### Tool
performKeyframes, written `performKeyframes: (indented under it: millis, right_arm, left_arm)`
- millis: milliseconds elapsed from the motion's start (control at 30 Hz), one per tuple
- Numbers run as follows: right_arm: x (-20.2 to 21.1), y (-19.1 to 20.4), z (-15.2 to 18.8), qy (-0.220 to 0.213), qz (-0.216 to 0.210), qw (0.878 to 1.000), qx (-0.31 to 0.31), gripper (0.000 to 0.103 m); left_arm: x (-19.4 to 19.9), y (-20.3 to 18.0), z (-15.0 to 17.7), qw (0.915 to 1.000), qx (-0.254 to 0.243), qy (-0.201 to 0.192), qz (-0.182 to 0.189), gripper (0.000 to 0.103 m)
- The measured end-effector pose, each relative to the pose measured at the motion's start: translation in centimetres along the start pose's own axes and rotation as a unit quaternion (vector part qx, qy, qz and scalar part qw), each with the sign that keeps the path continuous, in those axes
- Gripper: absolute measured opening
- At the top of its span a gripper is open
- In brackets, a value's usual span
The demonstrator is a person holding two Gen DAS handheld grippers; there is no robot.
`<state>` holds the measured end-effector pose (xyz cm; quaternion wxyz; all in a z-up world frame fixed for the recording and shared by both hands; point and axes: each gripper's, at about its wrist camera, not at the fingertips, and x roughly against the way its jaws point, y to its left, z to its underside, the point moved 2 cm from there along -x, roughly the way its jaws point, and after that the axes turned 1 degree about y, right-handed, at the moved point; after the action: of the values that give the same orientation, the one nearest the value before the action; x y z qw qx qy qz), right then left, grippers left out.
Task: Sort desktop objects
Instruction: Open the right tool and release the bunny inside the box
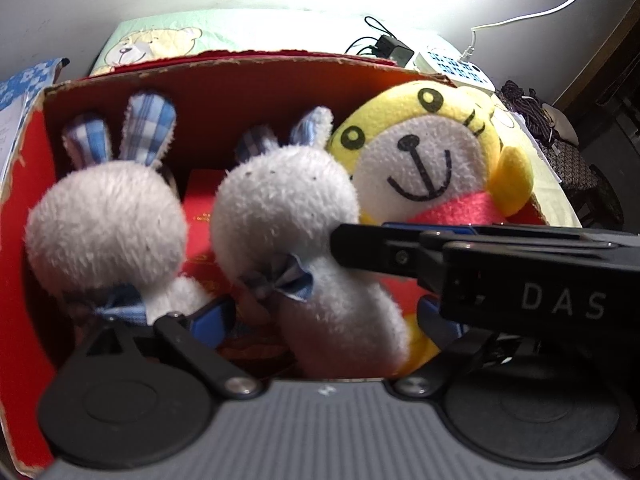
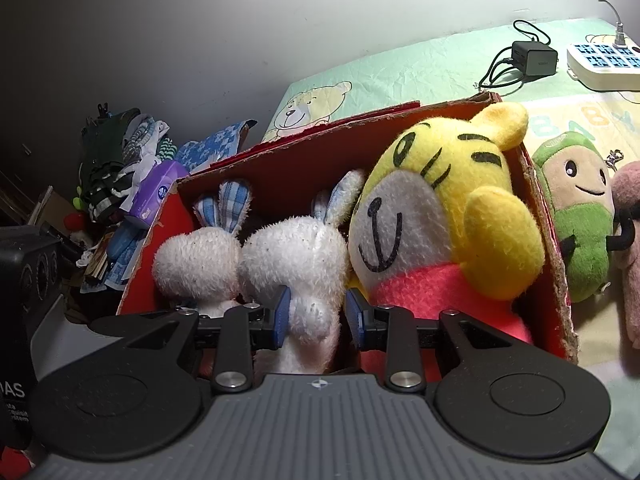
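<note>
Red box (image 2: 556, 264) crammed with plush toys (image 2: 440, 216)

box (image 2: 556, 264): two rabbits (image 2: 296, 256) left | tiger (image 2: 452, 216) right (doll (image 2: 580, 216) outside, right)

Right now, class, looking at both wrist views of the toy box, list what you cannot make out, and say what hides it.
- Red box floor: both views, covered by toys.
- Left white rabbit body: left wrist view, behind the left hand-held gripper.
- Yellow tiger plush lower body: right wrist view, behind the right hand-held gripper.
- Pink plush: right wrist view, cut by the right edge.
- Clutter pile: right wrist view, dark, small.
</note>
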<state>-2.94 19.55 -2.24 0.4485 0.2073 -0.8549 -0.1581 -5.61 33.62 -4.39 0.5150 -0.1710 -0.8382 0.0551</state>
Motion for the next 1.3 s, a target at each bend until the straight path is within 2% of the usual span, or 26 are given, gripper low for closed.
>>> performKeyframes:
  millis: [1000, 1300]
  right_arm:
    - [0.8, -0.3, 0.0, -0.005, -0.007, 1.000, -0.007, 0.033]
    - [1.4, -0.2, 0.2, -0.012, -0.005, 1.000, -0.008, 0.034]
  left_arm:
    - [1.7, -0.3, 0.0, 0.9999, -0.004, -0.010, -0.003, 0.097]
    - [2.1, -0.4, 0.2, 0.9998, 0.001, -0.010, -0.016, 0.097]
